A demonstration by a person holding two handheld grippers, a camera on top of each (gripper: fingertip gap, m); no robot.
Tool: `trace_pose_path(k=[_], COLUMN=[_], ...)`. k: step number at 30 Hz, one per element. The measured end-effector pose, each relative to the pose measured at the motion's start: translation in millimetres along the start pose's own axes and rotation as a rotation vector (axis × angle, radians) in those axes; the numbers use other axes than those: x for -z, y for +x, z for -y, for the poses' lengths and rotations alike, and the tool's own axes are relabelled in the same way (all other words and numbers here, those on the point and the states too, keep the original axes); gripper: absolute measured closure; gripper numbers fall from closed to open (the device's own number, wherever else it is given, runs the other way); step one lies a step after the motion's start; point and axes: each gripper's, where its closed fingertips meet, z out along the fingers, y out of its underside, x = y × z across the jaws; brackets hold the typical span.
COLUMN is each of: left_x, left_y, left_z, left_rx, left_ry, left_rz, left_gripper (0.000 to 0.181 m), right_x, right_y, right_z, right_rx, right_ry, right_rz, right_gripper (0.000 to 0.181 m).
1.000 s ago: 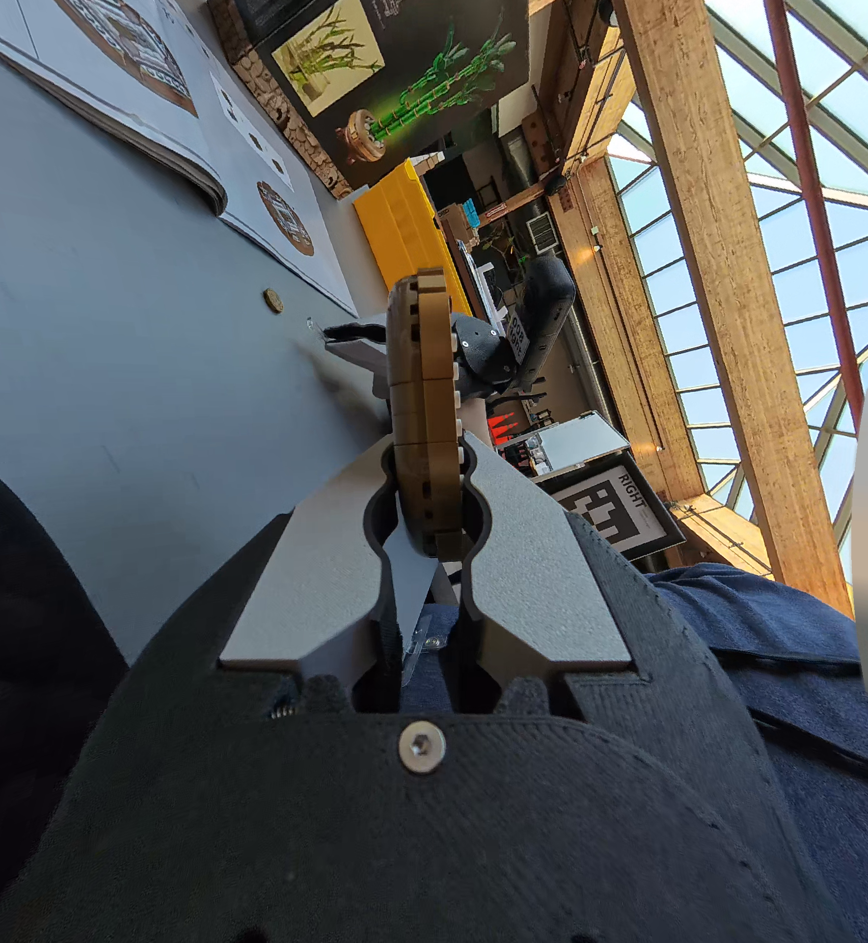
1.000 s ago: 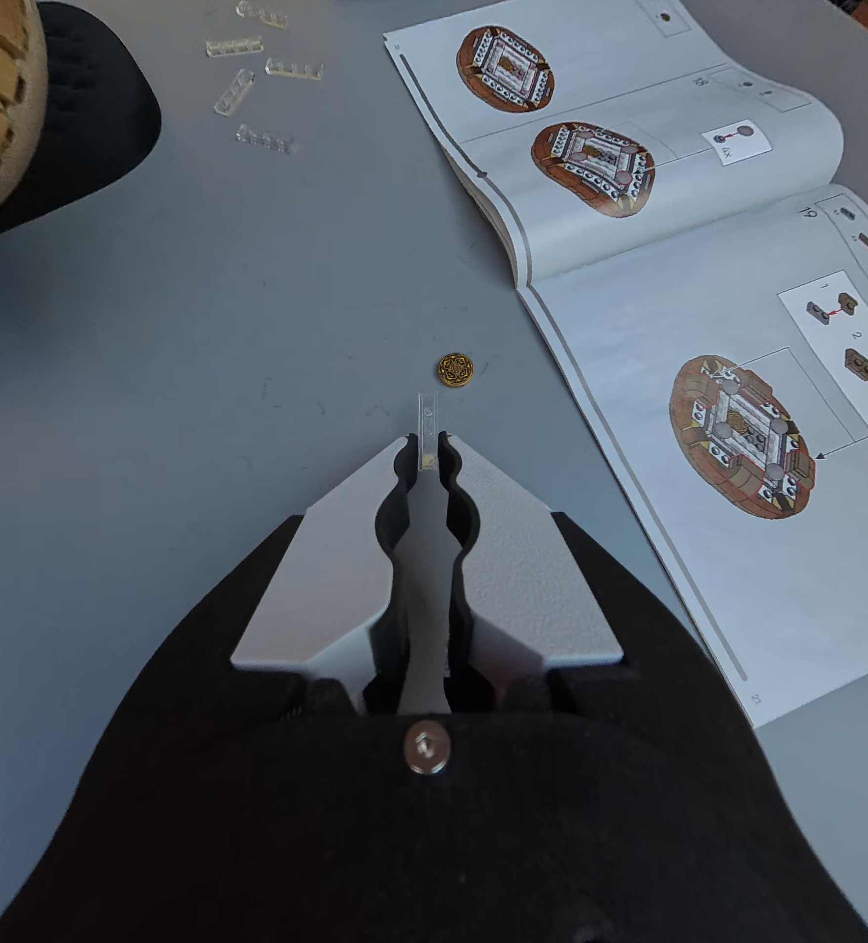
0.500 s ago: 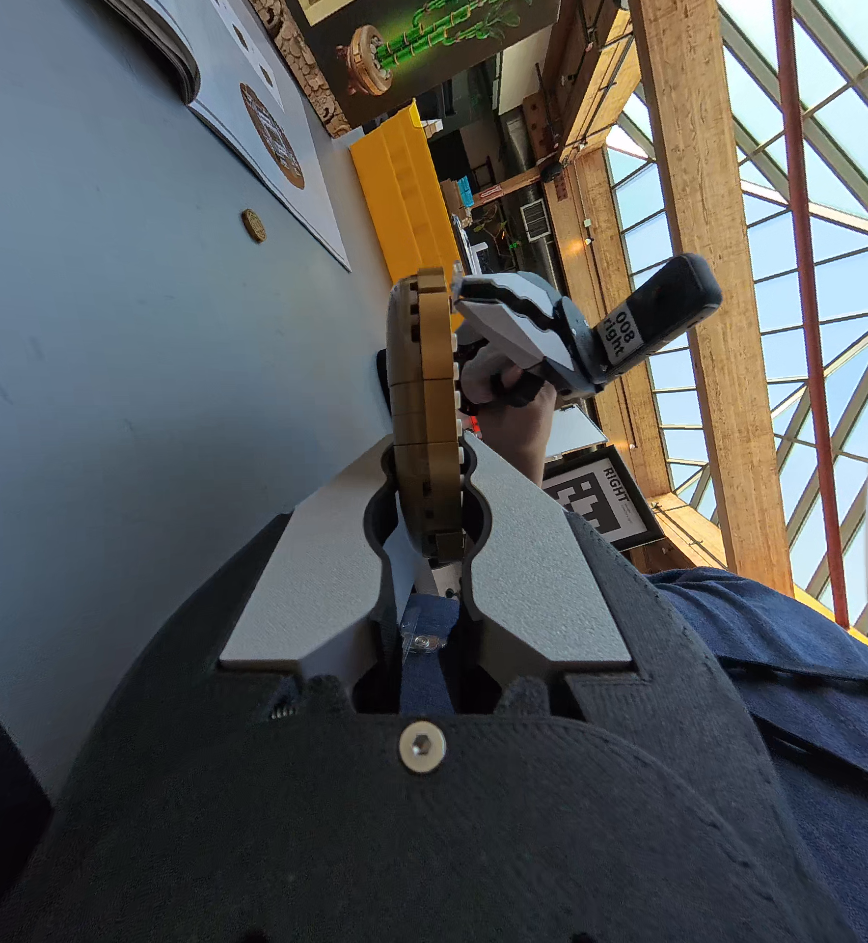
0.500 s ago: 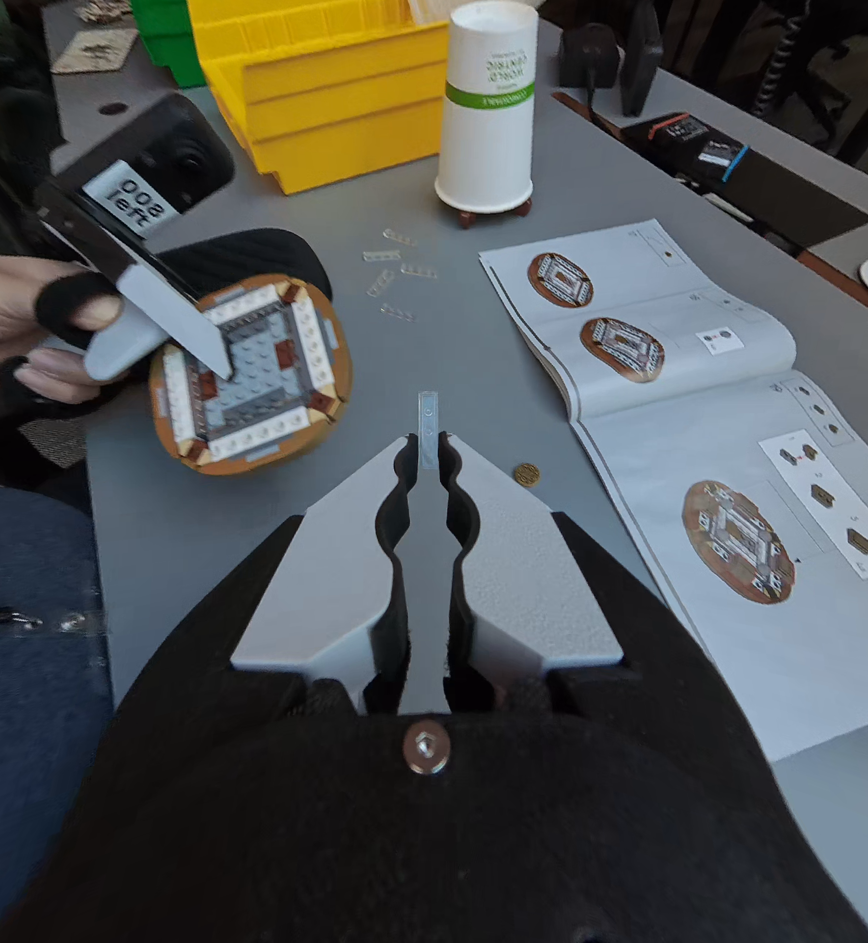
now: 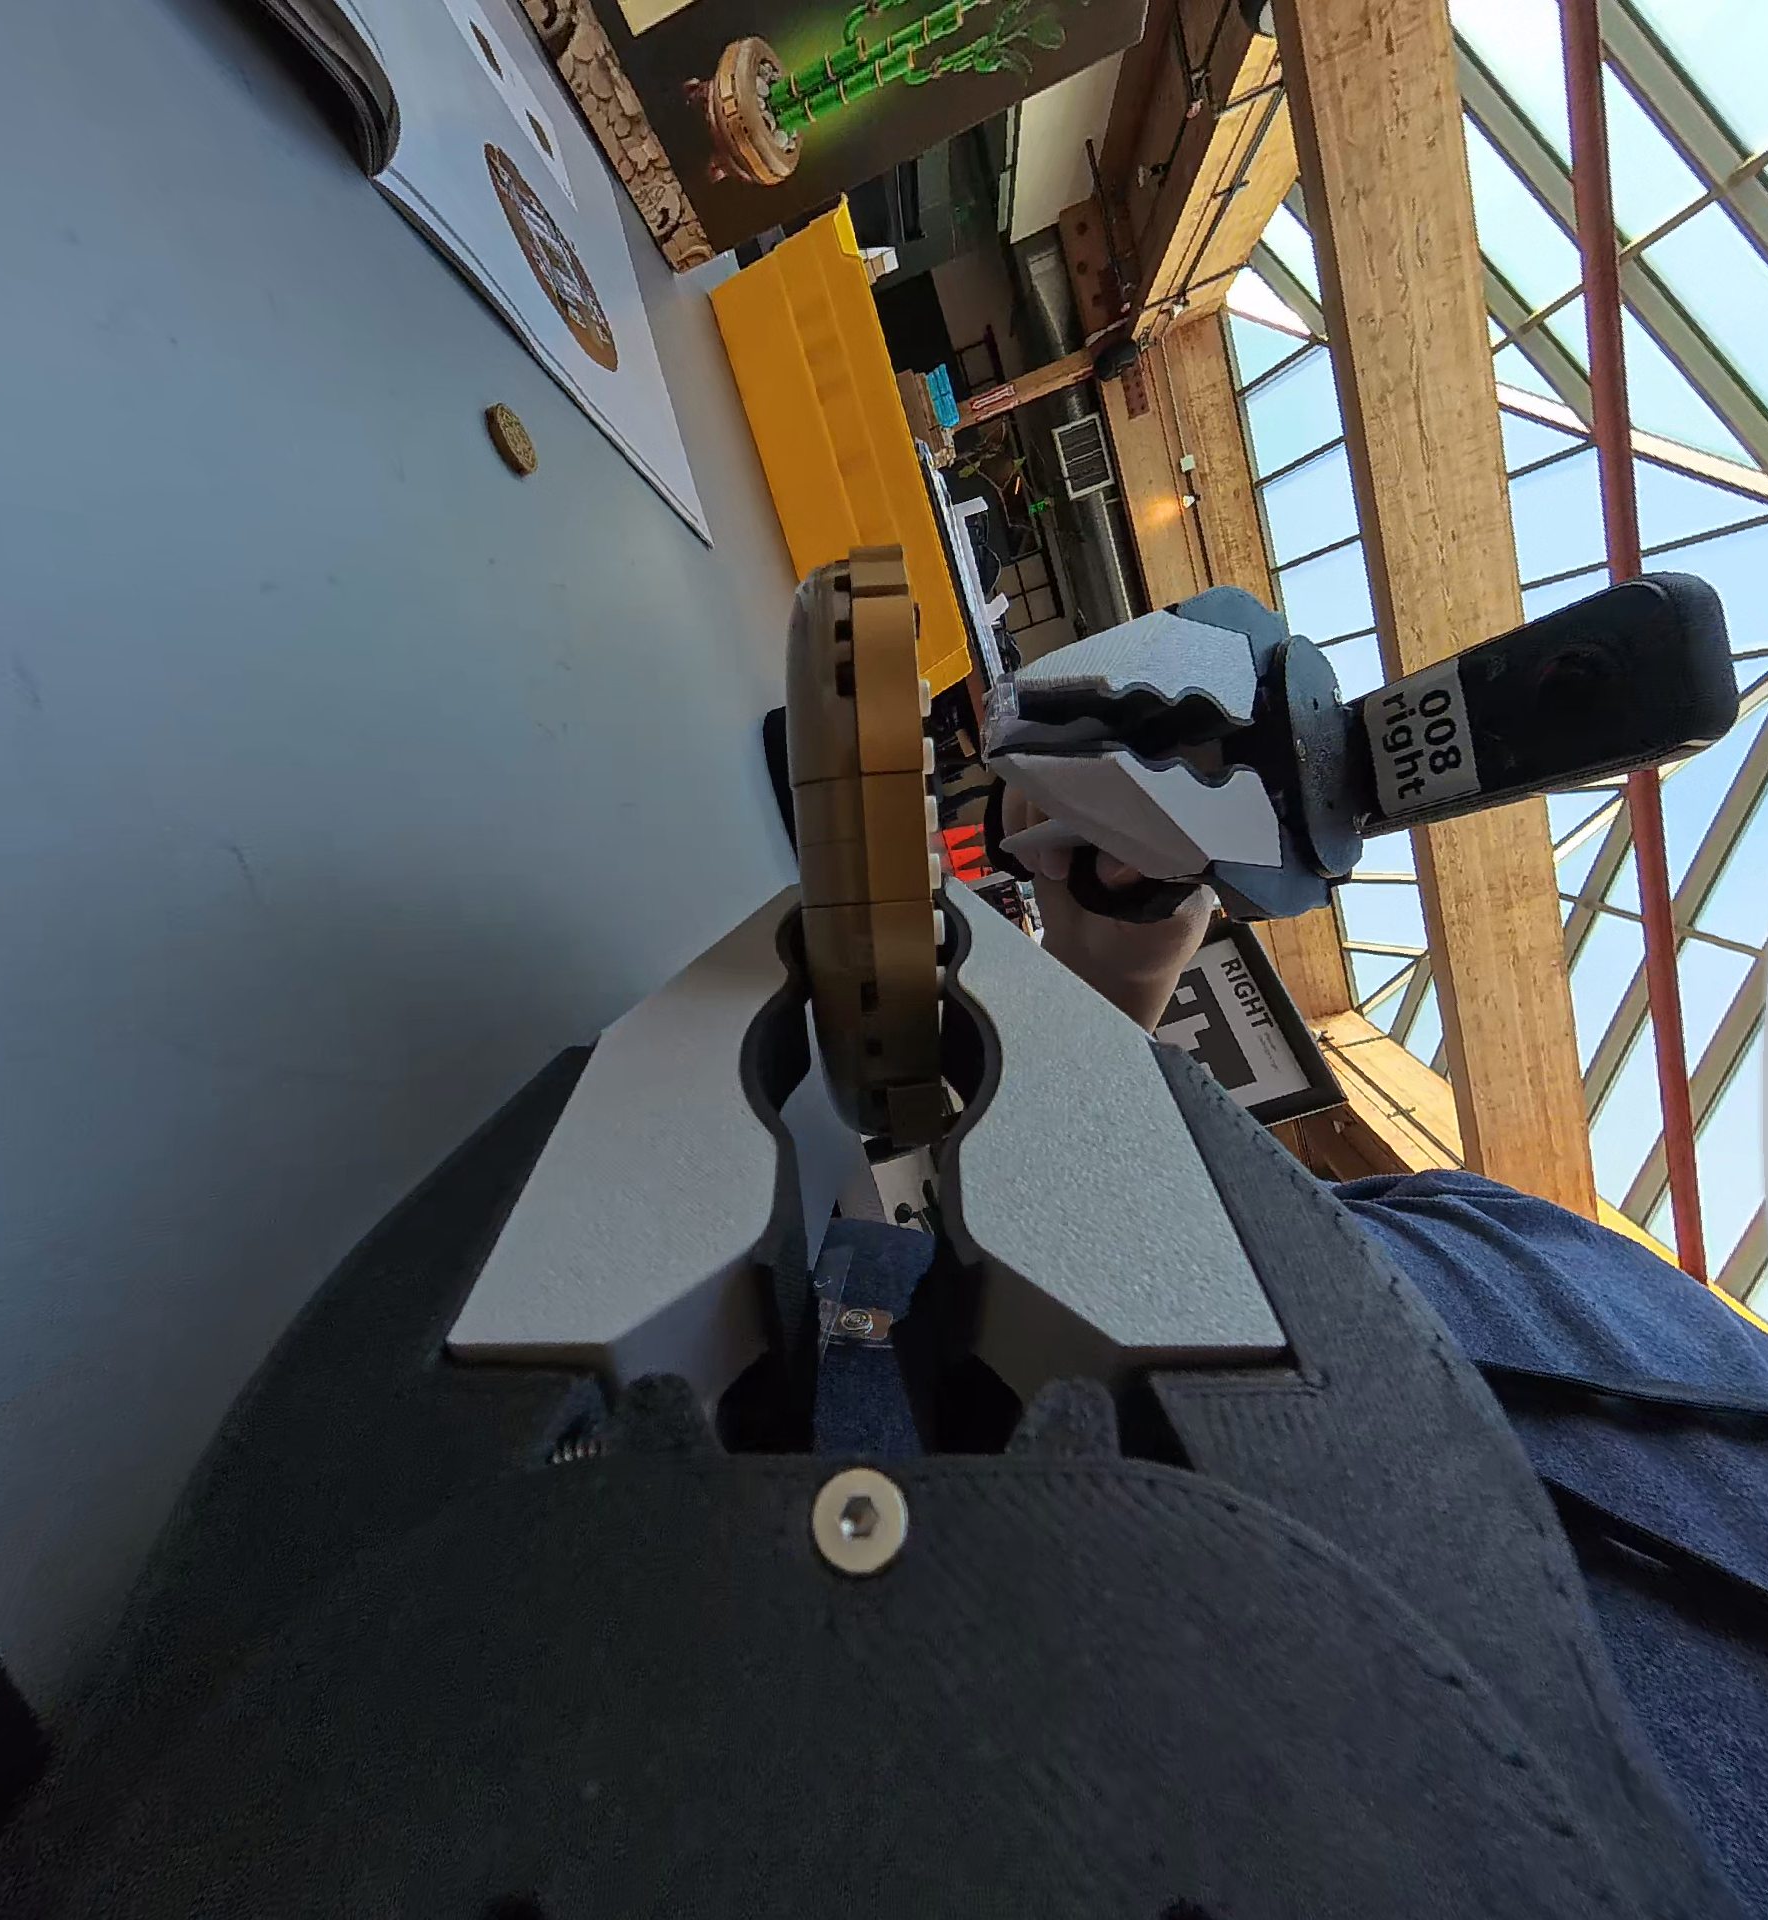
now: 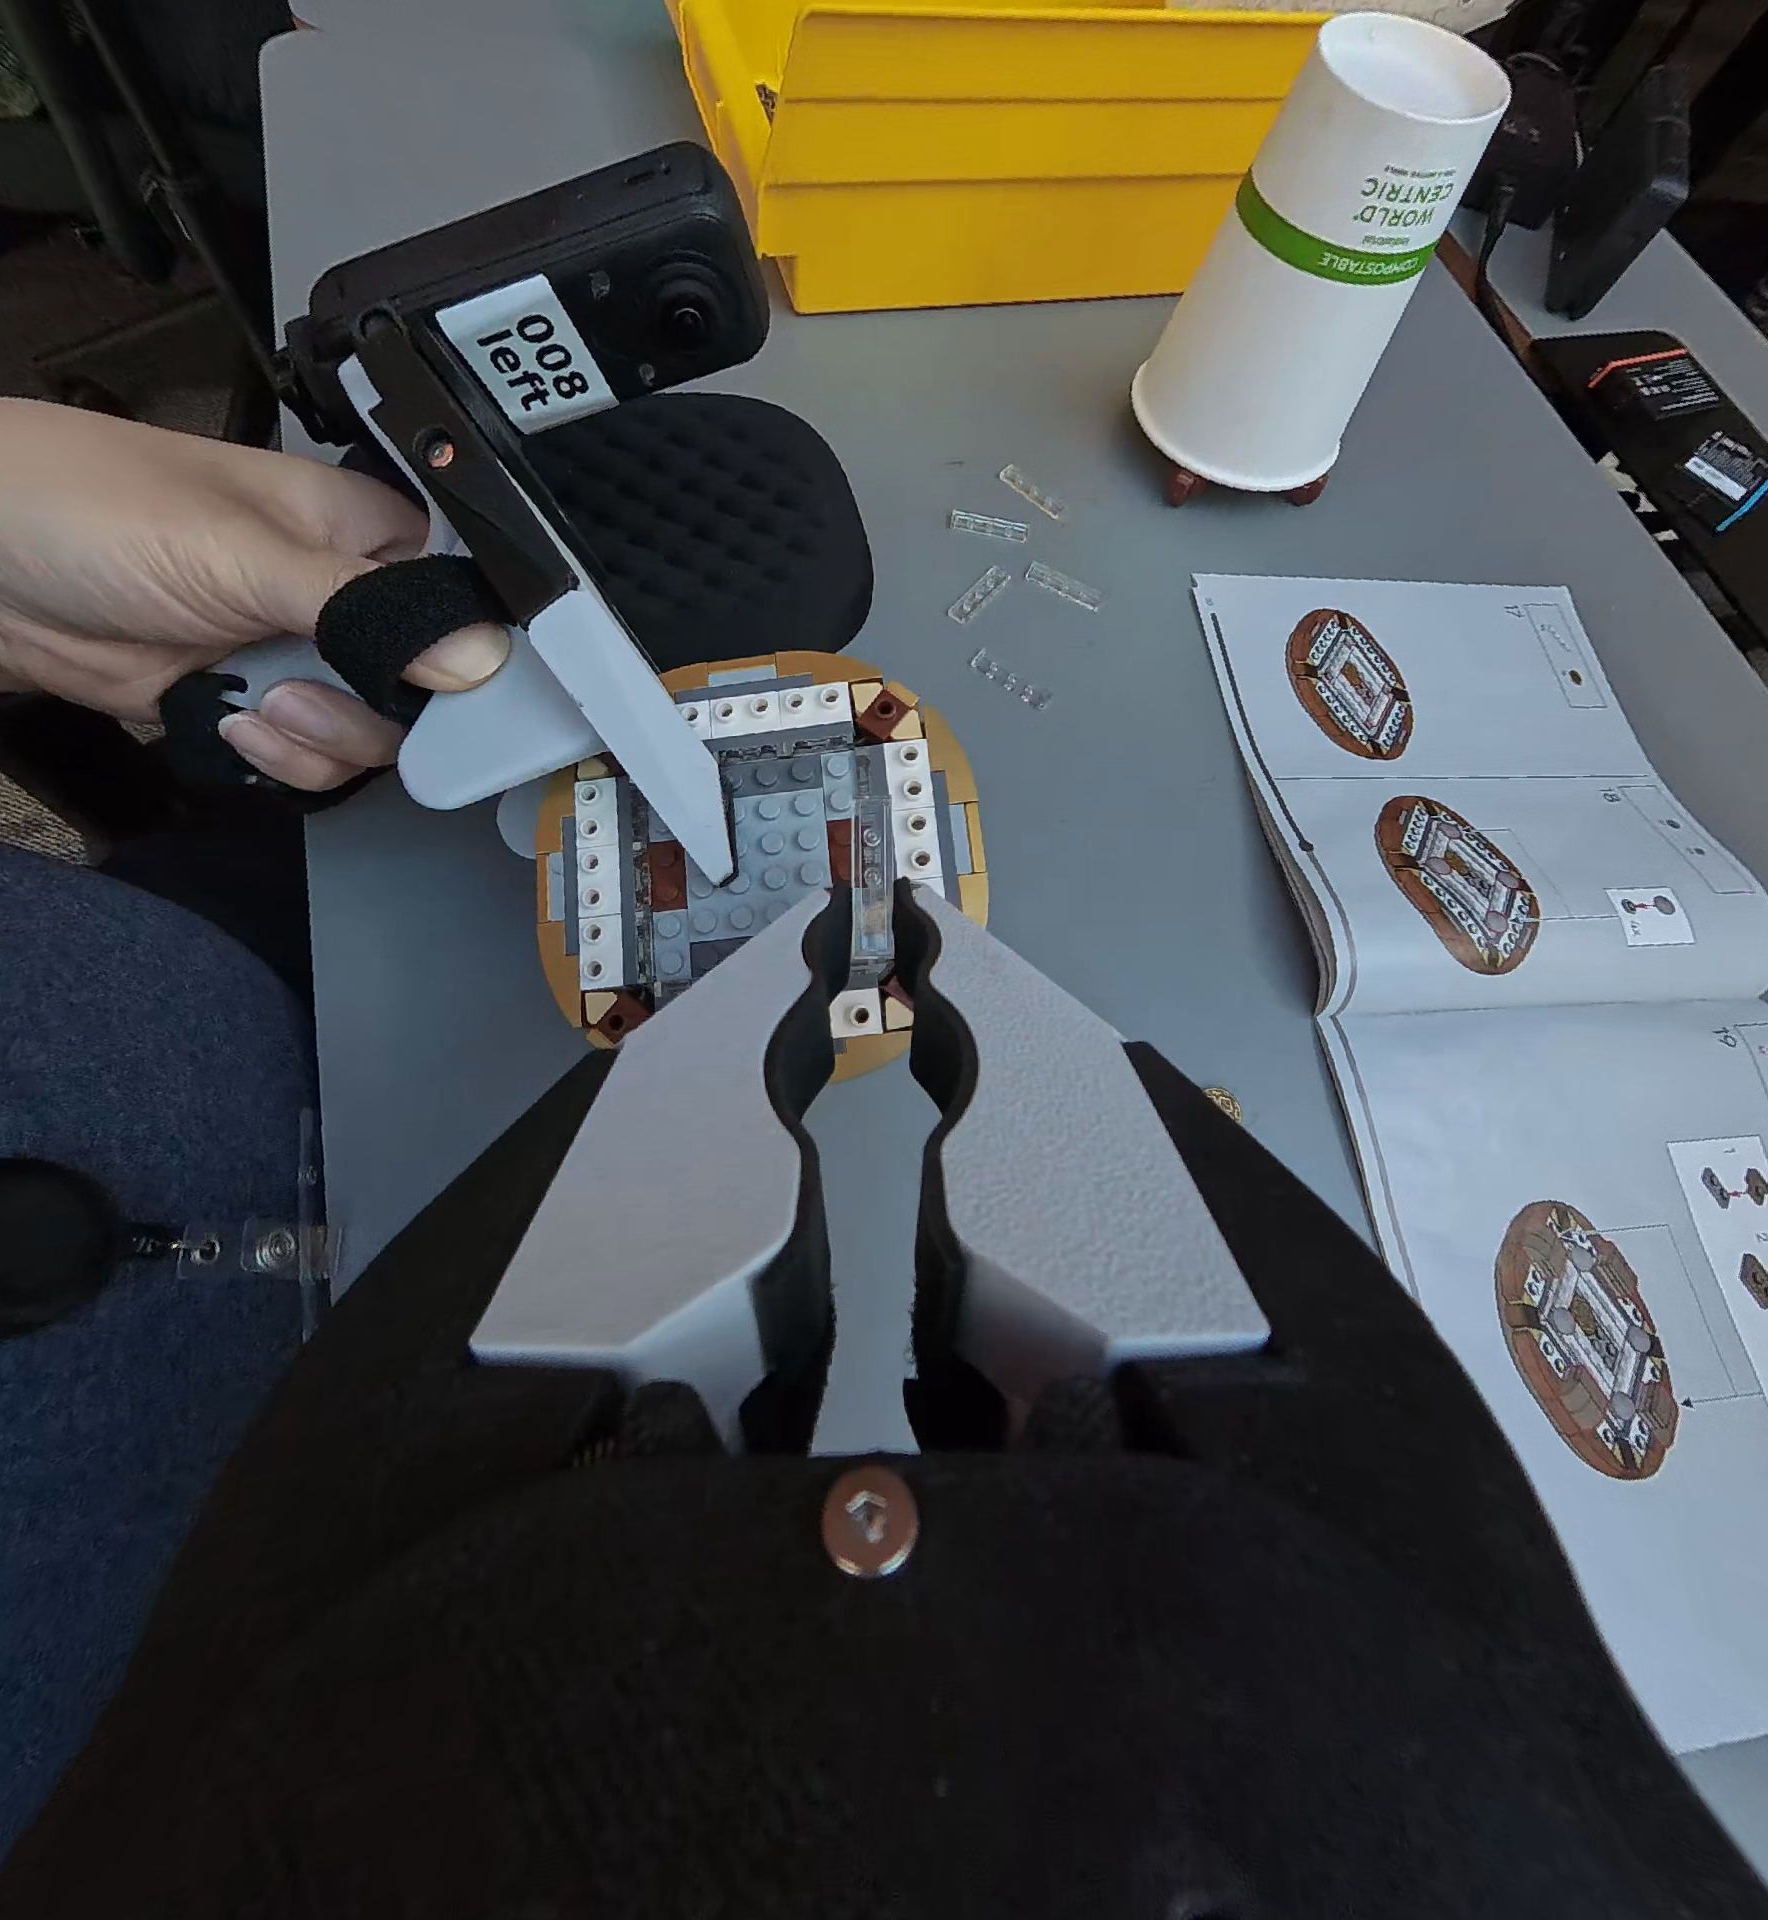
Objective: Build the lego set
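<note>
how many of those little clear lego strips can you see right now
5. Four clear strips lie loose on the grey table between the paper cup and the round build. One is pinched in the right gripper. A fainter sixth may lie at.

On the grey counter (image 6: 1119,831) a white paper cup (image 6: 1316,260) with a green band stands upside down, just in front of stacked yellow bins (image 6: 973,156). A black quilted pad (image 6: 714,520) lies to the left of the cup. At the right edge sits a dark flat box (image 6: 1690,447). In the left wrist view, wooden beams (image 5: 1399,520) cross a glass roof (image 5: 1742,312), and a marker card (image 5: 1244,1029) stands beyond the counter.
</note>
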Motion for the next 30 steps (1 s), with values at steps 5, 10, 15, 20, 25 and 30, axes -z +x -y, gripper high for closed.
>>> trace_pose_path(k=[5,10,15,20,25,30], left_x=[1.8,7.0,18.3,34.6,48.5,52.2], left_y=[0.8,0.7,3.5,4.8,1.3,0.1], left_z=[3.4,16.6,39.7,62.6,75.5,78.9], left_rx=[0.005,0.023,0.023,-0.046,-0.08,-0.085], left_ry=[0.024,0.11,0.245,0.327,0.368,0.381], left_rz=[-0.01,-0.024,-0.028,0.02,0.069,0.08], left_gripper=[0.163,0.163,0.164,0.164,0.163,0.163], right_x=[4.3,25.5,46.7,63.5,70.8,63.3], right_y=[6.1,26.4,53.8,80.7,89.7,87.8], right_z=[0.7,5.8,-7.2,-29.7,-43.1,-52.9], right_rx=[-0.016,-0.058,-0.14,-0.185,-0.161,-0.163], right_ry=[0.023,0.111,0.212,0.258,0.275,0.255], right_rz=[-0.023,-0.103,-0.184,-0.292,-0.355,-0.343], right_gripper=[0.174,0.174,0.175,0.175,0.175,0.175])
